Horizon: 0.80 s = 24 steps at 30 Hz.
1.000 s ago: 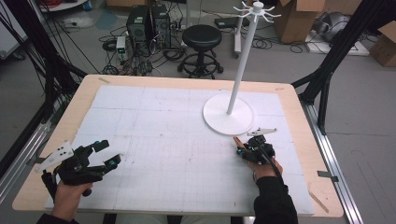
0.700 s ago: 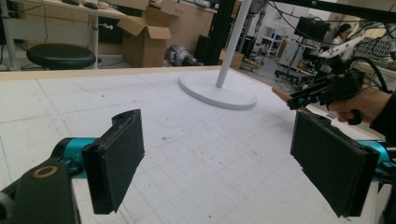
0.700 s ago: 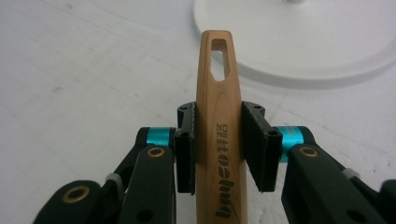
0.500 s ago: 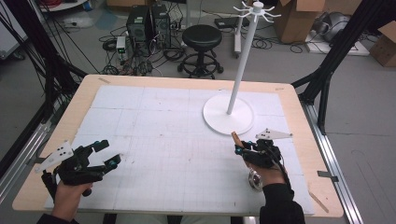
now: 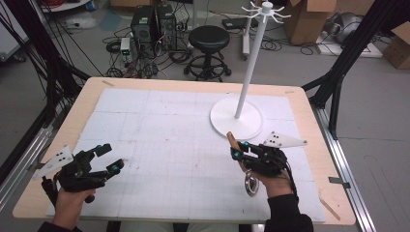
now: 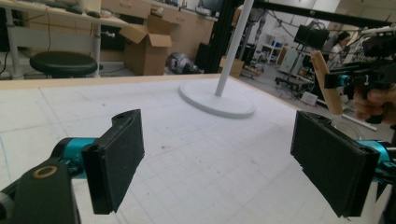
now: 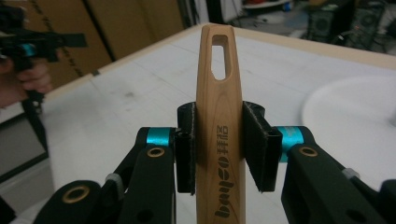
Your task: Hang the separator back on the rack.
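A utensil with a tapered wooden handle point(image 7: 218, 93), slotted near its tip, stands between the pads of my right gripper point(image 7: 218, 149), which is shut on it. From above, the right gripper point(image 5: 237, 151) is held over the table just in front of the white stand's round base point(image 5: 220, 121). The handle tip point(image 5: 232, 140) points away from the person and the utensil's round metal head point(image 5: 250, 185) hangs below the hand. My left gripper point(image 5: 109, 157) rests low at the near left, jaws wide open and empty point(image 6: 219, 154).
The stand's thin white pole point(image 5: 249, 72) rises to a ring of hooks point(image 5: 265, 8) at the back right of the white mat point(image 5: 159, 125). Beyond the far table edge are a black stool point(image 5: 209, 37), computer gear and cardboard boxes. Black frame posts flank the table.
My right hand has risen with the utensil and drawn a little toward the person; the metal head now hangs off the table. The left gripper has stayed put.
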Each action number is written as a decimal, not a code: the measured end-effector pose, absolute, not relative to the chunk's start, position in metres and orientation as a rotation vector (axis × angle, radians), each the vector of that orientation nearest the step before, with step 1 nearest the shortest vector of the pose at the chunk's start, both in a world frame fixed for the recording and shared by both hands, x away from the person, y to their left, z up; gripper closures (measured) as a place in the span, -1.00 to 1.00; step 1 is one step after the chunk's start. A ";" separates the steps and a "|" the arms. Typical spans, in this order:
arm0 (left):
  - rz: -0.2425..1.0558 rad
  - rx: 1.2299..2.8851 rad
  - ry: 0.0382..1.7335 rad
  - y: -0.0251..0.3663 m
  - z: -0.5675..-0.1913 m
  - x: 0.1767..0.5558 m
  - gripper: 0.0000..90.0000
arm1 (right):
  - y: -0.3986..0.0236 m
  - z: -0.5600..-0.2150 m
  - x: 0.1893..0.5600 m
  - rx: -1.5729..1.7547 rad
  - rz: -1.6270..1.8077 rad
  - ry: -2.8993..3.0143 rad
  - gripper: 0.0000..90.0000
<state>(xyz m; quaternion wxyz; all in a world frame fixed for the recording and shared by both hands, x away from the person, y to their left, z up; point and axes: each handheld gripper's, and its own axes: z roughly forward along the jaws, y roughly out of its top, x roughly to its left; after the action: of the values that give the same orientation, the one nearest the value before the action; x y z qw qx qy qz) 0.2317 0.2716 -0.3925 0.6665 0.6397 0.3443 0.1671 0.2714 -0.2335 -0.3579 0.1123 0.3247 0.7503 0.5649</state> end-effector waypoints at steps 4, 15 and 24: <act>0.332 1.434 0.742 0.268 -0.385 0.230 -0.60 | -0.222 -0.356 0.268 0.893 1.744 2.213 0.49; 0.242 1.442 0.584 0.245 -0.342 0.231 -0.42 | -0.195 -0.354 0.258 0.718 1.899 2.258 0.49; 0.142 1.484 0.452 0.197 -0.312 0.241 -0.39 | -0.182 -0.349 0.250 0.583 1.983 2.267 0.49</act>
<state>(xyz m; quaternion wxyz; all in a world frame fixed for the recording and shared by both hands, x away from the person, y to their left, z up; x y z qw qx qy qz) 0.2413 0.1966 -0.3117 0.7118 0.6692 0.2036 0.0638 0.2497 -0.1820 -0.3494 0.0368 0.1900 0.7384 0.6460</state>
